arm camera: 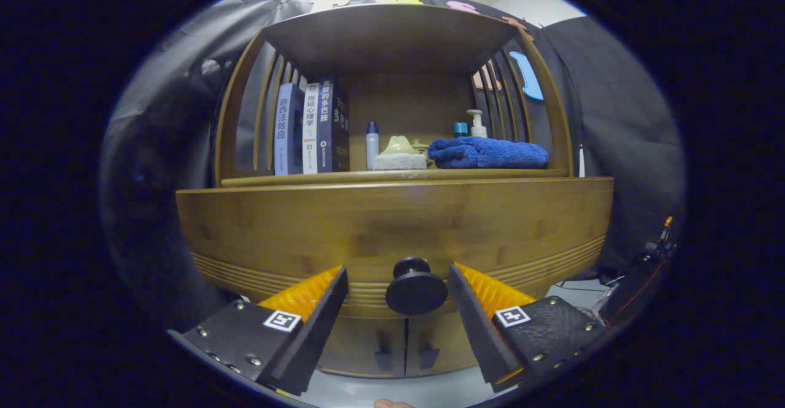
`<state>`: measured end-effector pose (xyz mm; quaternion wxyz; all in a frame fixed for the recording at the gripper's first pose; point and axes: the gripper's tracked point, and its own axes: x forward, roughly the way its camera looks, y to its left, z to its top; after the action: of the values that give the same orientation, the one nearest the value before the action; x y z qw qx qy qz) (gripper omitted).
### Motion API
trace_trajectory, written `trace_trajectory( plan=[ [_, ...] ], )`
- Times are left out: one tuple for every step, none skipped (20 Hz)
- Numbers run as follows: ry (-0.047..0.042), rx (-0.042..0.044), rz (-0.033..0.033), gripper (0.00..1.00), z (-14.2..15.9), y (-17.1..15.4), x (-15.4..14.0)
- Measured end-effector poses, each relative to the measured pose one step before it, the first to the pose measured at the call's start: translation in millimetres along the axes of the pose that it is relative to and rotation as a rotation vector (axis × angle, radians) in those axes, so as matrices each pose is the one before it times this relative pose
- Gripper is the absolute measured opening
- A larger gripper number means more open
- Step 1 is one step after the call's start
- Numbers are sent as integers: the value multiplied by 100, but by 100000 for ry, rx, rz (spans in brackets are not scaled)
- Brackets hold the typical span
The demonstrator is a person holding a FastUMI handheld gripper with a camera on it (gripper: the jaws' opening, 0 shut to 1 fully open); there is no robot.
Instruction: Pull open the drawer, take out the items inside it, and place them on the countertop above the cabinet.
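Between the spread fingers of the gripper (397,271) — the drawer (392,230) knob (416,288), untouched, jaws released.

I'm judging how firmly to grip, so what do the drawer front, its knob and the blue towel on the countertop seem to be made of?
Drawer front: looks like bamboo or wood with a satin varnish, showing grain and joined strips. Knob, between the open gripper fingers: dark, smooth and matte, plastic or painted metal; can't tell which. Blue towel: soft, fuzzy terry-like cloth, folded.
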<state>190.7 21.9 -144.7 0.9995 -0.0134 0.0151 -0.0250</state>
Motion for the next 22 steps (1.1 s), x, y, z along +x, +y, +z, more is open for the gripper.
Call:
trace_trajectory(
  plan=[
    [-1122, -350, 117, 99, 214, -19, 1144],
    [-660, -500, 172, 99, 29, 103, 1187],
    [-272, -310, 58, 99, 311, 65, 1245],
    [217, -441, 144, 99, -26, 23, 877],
    [646, -264, 158, 99, 72, 87, 781],
    [931, -334, 209, 99, 8, -12, 570],
    [409, -486, 456, 99, -249, -57, -331],
    [700, 362, 338, 99, 117, 78, 132],
    [894, 427, -84, 99, -34, 17, -46],
    [1834, -185, -728, 99, -50, -229, 130],
    [1993, -1195, -79, 99, -162, -29, -280],
    [1063, -1082, -533, 99, 141, 66, -546],
    [1424, -800, -656, 99, 189, -122, -889],
    [1222, -50, -308, 99, 262, -138, -1245],
    [853, 619, -236, 99, 530, -166, -1539],
    [814, 2123, -773, 99, 1096, -269, -1439],
    [499, 2696, -290, 99, 893, -209, -1747],
    [-46, 2208, 336, 99, 682, -160, -1950],
    [-922, 1171, 234, 99, 1319, -196, -2021],
    [-1173, -168, -32, 99, 1366, -224, -1886],
    [-1727, -845, -130, 99, 1433, -368, -2010],
    [-1492, -469, 71, 99, 1393, -282, -1921]
  ],
)
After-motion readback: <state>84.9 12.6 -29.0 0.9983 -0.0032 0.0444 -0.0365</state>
